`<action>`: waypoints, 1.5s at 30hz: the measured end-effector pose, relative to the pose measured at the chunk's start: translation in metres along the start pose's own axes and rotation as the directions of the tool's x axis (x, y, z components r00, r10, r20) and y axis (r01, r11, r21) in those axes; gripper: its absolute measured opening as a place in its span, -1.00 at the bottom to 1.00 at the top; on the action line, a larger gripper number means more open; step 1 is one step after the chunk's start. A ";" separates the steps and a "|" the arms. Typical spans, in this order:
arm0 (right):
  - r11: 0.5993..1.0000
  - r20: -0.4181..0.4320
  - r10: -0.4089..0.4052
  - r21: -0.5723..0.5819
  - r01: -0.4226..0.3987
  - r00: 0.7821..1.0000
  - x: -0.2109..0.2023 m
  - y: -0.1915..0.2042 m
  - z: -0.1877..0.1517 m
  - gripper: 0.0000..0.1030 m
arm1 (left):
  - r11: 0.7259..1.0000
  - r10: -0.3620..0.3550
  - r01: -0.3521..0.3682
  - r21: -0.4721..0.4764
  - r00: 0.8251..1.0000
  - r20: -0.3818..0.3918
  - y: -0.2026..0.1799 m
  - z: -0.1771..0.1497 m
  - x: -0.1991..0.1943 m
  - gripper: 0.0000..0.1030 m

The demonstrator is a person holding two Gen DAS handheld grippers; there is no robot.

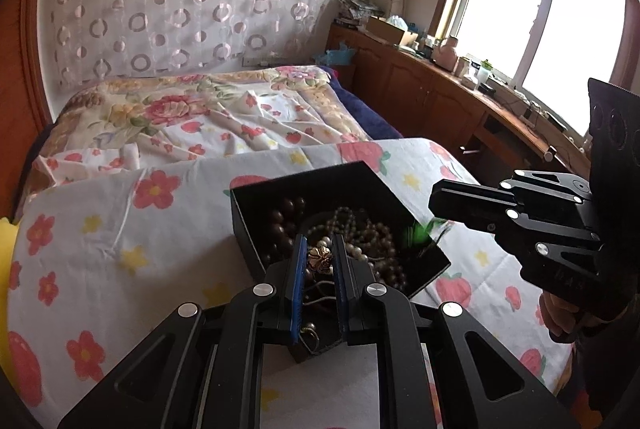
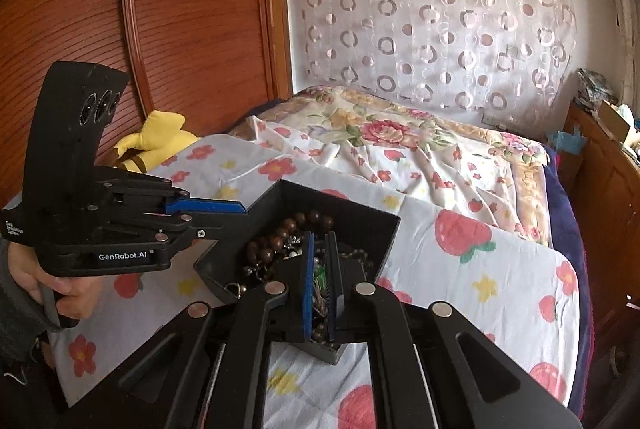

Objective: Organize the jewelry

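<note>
A black open box (image 1: 280, 189) (image 2: 360, 225) sits on a folded floral quilt and holds tangled jewelry: dark wooden beads (image 1: 286, 213) (image 2: 288, 229), a pearl necklace (image 1: 360, 229) and a green piece (image 1: 418, 231) (image 2: 319, 275). My left gripper (image 1: 320, 257) is over the box with its jaws closed on a gold flower-shaped piece (image 1: 320, 257). My right gripper (image 2: 319, 253) is nearly shut over the box, with the green piece between its fingers. Each gripper also shows in the other view, the right one (image 1: 438, 207) and the left one (image 2: 240, 207).
The quilt (image 1: 100, 229) (image 2: 480, 269) lies on a bed with a flowered cover (image 1: 200, 117). A yellow plush toy (image 2: 160, 137) lies by a wooden wardrobe (image 2: 180, 9). A cluttered wooden counter (image 1: 440, 85) runs under the window at right.
</note>
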State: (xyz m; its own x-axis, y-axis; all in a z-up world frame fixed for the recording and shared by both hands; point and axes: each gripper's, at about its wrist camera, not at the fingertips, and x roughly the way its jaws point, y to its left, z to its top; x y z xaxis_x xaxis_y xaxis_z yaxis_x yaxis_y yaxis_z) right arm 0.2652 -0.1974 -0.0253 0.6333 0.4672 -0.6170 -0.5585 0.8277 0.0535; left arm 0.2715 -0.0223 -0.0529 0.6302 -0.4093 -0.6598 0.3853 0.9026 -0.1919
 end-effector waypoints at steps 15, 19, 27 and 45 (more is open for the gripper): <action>0.977 0.054 -0.132 0.179 0.120 0.990 -0.056 0.008 -0.042 0.05 | 0.982 0.186 -0.190 0.016 0.973 0.138 -0.039 -0.036 -0.069 0.60; 0.964 0.093 -0.186 0.212 0.163 0.978 -0.084 0.021 -0.054 0.45 | 0.968 0.246 -0.252 0.010 0.951 0.186 -0.050 -0.053 -0.101 0.84; 0.936 0.161 -0.287 0.255 0.241 0.944 -0.135 0.057 -0.080 0.96 | 0.936 0.343 -0.352 -0.010 0.907 0.245 -0.071 -0.087 -0.155 0.85; 0.918 0.167 -0.342 0.269 0.291 0.925 -0.158 0.077 -0.097 0.96 | 0.935 0.354 -0.348 -0.067 0.903 0.244 -0.076 -0.118 -0.182 0.86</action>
State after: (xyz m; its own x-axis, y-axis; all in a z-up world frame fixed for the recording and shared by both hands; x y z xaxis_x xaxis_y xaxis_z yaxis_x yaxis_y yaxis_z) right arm 0.0706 -0.2376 0.0004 0.8663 0.2006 -0.4574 -0.1841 0.9796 0.0810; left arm 0.0478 -0.0001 -0.0039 0.8698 -0.0829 -0.4864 0.0959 0.9954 0.0019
